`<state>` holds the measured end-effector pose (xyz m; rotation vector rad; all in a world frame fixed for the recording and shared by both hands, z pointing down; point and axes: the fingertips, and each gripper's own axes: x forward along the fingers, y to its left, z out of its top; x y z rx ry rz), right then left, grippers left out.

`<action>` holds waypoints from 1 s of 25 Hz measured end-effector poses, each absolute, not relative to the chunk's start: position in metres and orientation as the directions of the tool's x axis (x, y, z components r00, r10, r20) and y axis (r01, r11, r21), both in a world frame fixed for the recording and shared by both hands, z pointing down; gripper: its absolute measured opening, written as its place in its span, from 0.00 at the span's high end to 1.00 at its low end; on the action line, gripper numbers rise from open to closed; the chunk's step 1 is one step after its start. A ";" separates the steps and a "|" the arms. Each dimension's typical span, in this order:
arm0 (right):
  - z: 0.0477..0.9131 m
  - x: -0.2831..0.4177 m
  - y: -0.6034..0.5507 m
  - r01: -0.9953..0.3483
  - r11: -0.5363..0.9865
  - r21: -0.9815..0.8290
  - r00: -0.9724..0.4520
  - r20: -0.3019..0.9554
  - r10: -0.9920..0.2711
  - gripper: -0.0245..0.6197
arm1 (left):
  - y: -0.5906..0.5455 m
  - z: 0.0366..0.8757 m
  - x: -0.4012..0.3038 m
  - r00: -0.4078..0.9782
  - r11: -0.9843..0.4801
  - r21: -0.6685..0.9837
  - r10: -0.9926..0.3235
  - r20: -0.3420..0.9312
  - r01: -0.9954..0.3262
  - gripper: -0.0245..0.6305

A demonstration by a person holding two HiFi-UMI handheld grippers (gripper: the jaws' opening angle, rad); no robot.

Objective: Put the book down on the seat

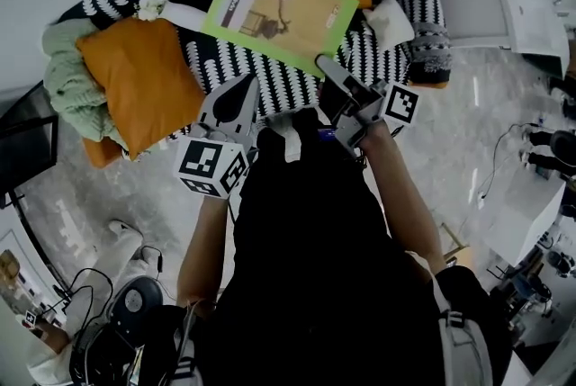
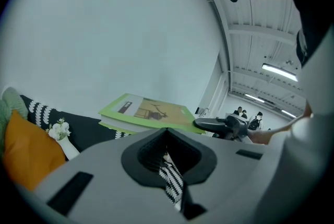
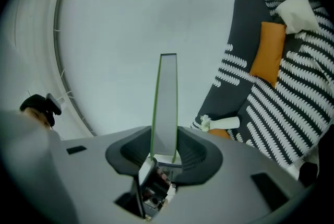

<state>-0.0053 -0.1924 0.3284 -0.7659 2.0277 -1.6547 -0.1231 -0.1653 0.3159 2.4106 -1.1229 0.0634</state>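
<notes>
Your right claw [image 1: 328, 67] is clamped on the near right corner of the book [image 1: 279, 11]. In the right gripper view the book [image 3: 166, 103] stands edge-on between the two pads, thin and grey with a green rim, and the pads press on it from either side.

In the head view the book sits at upper centre, green cover up and roughly flat, over the black-and-white patterned sofa [image 1: 225, 60]. Whether its underside touches the seat cannot be told from any view. In the left gripper view the book [image 2: 148, 113] sits just above the claw body, with your right claw [image 2: 219, 126] at its right corner.

Your left claw [image 1: 245, 92] is at the centre of the head view, just left of the right one and short of the book. Its jaws are drawn together to a point and hold nothing; in the left gripper view only a thin slit shows between them, with the striped cover behind.

An orange cushion [image 1: 144, 78] lies on the left part of the sofa, a green knitted blanket [image 1: 63, 74] beside it at the far left. A white vase of flowers [image 1: 171, 8] lies just left of the book, and a white cushion [image 1: 389, 20] just right of it.
</notes>
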 end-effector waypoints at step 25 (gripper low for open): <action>0.404 0.068 -0.279 -0.062 0.066 -0.996 -0.889 0.026 -0.458 0.72 | -0.232 0.344 -0.037 0.409 -0.302 0.340 -0.859 0.309 -0.891 0.94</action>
